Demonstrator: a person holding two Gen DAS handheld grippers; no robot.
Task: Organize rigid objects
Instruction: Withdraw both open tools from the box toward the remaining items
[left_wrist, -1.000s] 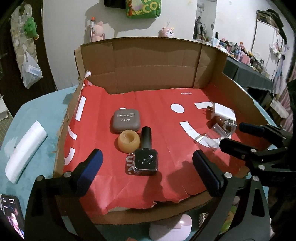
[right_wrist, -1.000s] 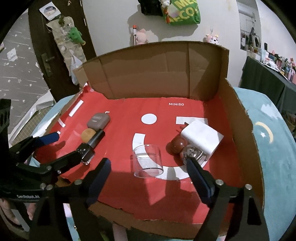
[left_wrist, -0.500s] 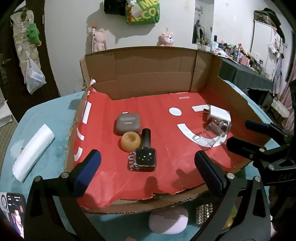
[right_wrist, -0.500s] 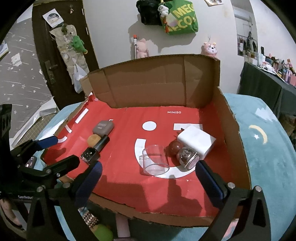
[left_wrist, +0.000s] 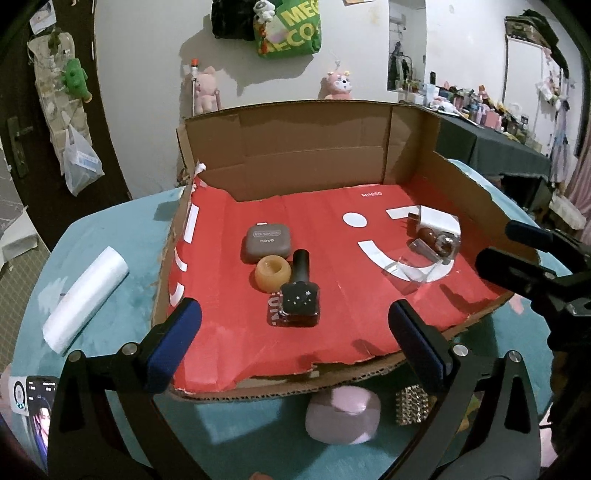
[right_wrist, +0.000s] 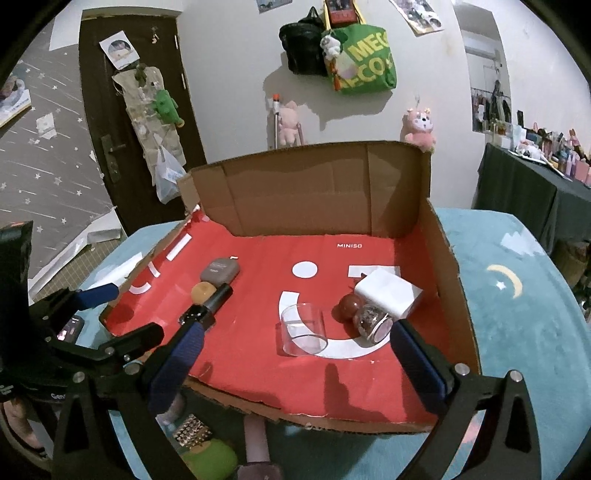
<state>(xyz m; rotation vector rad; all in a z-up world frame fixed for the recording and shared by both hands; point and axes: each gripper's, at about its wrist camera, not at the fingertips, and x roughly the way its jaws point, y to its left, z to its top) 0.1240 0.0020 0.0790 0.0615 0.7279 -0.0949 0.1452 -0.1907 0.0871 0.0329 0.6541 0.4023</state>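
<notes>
Right wrist view is showing the right gripper (right_wrist: 295, 365) with its jaws standing wide and nothing between them; they are finishing an opening that was narrower a second ago, and the clear glass cup (right_wrist: 303, 329) is lying on its side on the red liner, ahead of the jaws and apart from them. Compared with a second ago, both views are taking in more of the cardboard tray (right_wrist: 448, 266) and its near edge, so both grippers are backing away and rising slightly from the tray floor. Left wrist view is showing the left gripper (left_wrist: 293, 336) likewise open and empty, hovering over the near lip of the tray. Inside the tray, the things are sitting in two groups: the grey eyeshadow case (left_wrist: 266, 243), the amber ring-shaped piece (left_wrist: 272, 274) and the dark nail polish bottle (left_wrist: 300, 295) are touching one another on the left; the white box (right_wrist: 390, 295), the brown ball (right_wrist: 350, 305) and the small jar (right_wrist: 373, 322) are clustered on the right, with the cup just beside them. On the teal worktop (left_wrist: 110, 236) in front of the tray, a pink lump (left_wrist: 341, 415) and a studded piece (left_wrist: 410, 406) are waiting outside. Judgement: the cup placement is reading as complete, and the retreat is likely setting up a reach for one of the remaining loose things.
</notes>
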